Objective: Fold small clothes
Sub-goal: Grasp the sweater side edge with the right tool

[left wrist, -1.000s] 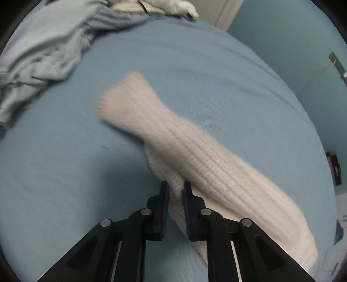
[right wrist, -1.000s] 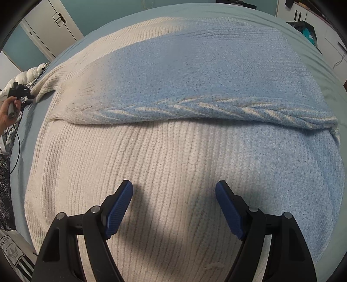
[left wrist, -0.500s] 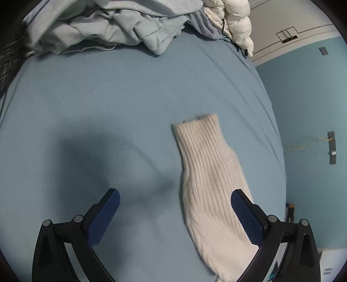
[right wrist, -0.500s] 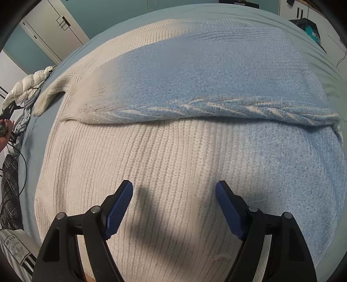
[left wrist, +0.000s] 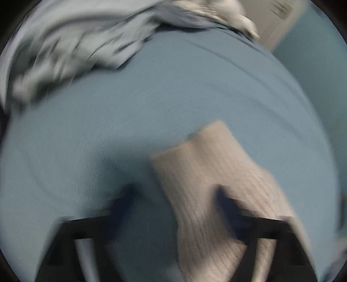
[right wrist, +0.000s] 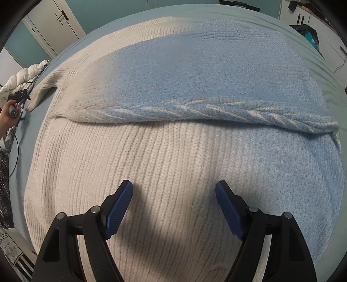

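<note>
A cream and light-blue knit sweater (right wrist: 173,91) lies folded across the blue bed. My right gripper (right wrist: 173,192) hovers open just above its cream ribbed body, nothing between the fingers. One cream sleeve (left wrist: 208,173) stretches out over the sheet, also seen as the sleeve (right wrist: 44,92) at the sweater's left. The left wrist view is blurred by motion. There my left gripper (left wrist: 173,194) is low over the sleeve near its cuff, jaws closing, with the sleeve's left part between them. The right finger (left wrist: 225,201) is above the knit; no pad presses on it.
A heap of pale blue-grey clothes (left wrist: 71,43) and a white puffy quilt (left wrist: 234,15) lie at the far end of the bed sheet (left wrist: 108,121). A hand (right wrist: 6,119) holds the other gripper's handle at the left edge. Printed fabric (right wrist: 13,253) lies at the near left.
My left gripper let go of the sleeve, opened wide, then narrowed again while dropping toward the sleeve's cuff end. The sleeve now lies flat. The right gripper has not moved.
</note>
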A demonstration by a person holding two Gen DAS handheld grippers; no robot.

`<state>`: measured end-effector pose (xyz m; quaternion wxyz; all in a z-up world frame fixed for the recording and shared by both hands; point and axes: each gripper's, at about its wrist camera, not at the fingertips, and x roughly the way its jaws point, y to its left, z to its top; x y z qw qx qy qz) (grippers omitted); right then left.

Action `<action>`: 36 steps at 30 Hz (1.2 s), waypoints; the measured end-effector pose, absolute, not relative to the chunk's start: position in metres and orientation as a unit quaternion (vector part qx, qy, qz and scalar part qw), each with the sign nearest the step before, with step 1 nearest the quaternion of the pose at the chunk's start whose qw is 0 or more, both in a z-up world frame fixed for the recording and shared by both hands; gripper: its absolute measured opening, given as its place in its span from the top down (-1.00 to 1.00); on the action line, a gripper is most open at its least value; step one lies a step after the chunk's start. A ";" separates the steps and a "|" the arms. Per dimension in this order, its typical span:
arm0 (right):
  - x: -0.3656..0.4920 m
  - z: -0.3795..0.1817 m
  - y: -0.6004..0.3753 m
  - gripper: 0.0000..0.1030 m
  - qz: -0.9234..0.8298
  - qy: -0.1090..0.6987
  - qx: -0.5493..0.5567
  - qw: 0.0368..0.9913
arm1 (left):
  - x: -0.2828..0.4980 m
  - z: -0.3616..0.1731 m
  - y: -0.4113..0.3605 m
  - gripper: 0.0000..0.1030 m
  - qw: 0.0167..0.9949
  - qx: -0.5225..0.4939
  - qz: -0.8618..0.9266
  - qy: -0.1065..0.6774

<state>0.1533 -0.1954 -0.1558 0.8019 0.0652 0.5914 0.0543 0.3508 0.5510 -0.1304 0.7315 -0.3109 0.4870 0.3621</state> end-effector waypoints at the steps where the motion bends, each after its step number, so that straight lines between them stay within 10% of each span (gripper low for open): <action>1: 0.154 -0.156 -0.194 -0.48 0.054 0.592 0.065 0.802 | 0.359 -0.125 0.544 0.64 0.744 -0.285 0.354 0.490; 14: 0.149 -0.134 -0.202 -0.48 0.066 0.559 0.088 0.822 | 0.399 0.129 0.391 0.81 0.896 -0.123 0.286 0.316; 25: 0.144 -0.106 -0.259 -0.48 0.006 0.487 0.149 0.861 | 0.328 0.206 0.013 0.73 0.920 -0.052 -0.111 0.371; 28: 0.140 -0.106 -0.295 -0.48 -0.032 0.478 0.201 0.855 | 0.277 0.172 -0.063 -0.08 0.853 -0.068 -0.259 0.448; 29: 0.139 -0.108 -0.306 -0.48 -0.046 0.478 0.218 0.850 | 0.262 0.159 -0.074 -0.76 0.839 -0.073 -0.272 0.465; 36: 0.131 -0.112 -0.336 -0.48 -0.080 0.466 0.282 0.835 | 0.176 0.104 -0.046 -0.91 0.877 -0.045 -0.183 0.443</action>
